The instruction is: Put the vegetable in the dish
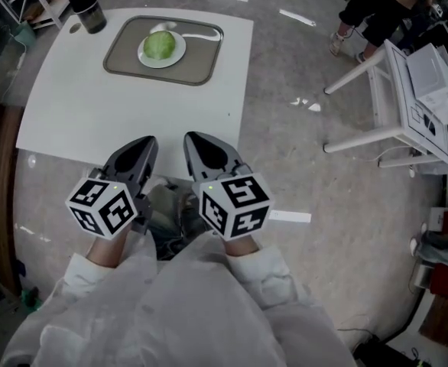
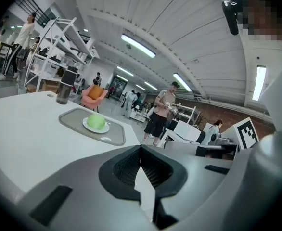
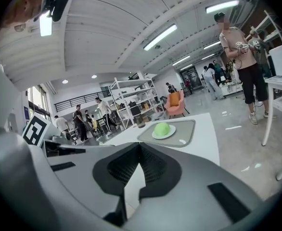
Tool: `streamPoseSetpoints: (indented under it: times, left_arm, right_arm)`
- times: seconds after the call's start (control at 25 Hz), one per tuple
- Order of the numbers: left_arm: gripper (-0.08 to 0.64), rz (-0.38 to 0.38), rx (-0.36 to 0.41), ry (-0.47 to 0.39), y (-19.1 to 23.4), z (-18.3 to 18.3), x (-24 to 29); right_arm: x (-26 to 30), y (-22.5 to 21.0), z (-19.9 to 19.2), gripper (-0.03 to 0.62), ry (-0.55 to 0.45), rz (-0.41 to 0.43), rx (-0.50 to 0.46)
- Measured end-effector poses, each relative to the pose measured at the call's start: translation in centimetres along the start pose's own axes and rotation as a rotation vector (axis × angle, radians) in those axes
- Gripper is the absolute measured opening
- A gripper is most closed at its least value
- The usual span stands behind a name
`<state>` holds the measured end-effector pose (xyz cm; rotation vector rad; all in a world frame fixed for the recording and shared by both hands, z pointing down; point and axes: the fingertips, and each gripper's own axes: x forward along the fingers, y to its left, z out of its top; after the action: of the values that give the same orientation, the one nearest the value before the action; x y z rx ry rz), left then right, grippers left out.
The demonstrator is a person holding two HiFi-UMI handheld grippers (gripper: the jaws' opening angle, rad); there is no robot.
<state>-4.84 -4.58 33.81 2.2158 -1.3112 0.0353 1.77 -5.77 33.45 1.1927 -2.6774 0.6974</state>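
A round green vegetable (image 1: pixel 160 45) lies on a white dish (image 1: pixel 180 54) inside a grey tray (image 1: pixel 201 61) at the far side of the white table (image 1: pixel 94 113). Both grippers hang side by side over the table's near edge, close to my body and well short of the tray. In the head view my left gripper (image 1: pixel 146 145) and my right gripper (image 1: pixel 192 139) both point toward the tray. The left gripper's (image 2: pixel 141 148) tips meet with nothing between them. The right gripper (image 3: pixel 140 145) is shut and empty too. Both gripper views show the vegetable (image 2: pixel 96 121) (image 3: pixel 162 128) far ahead.
A dark cup (image 1: pixel 86 4) stands at the table's far left corner, beside the tray. To the right, a white side table (image 1: pixel 407 90) with a box stands on the grey floor. A person (image 1: pixel 377 6) stands beyond it. Shelving (image 2: pixel 59 57) and more people are in the background.
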Motion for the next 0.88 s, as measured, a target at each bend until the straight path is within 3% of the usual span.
streamPoseSetpoints:
  times: [0.88]
  left_arm:
    - [0.008,-0.134,0.019,0.154,-1.4,-1.0,0.0]
  right_arm:
    - [-1.0,2.6,-1.3,0.014,0.16,0.072,-0.083]
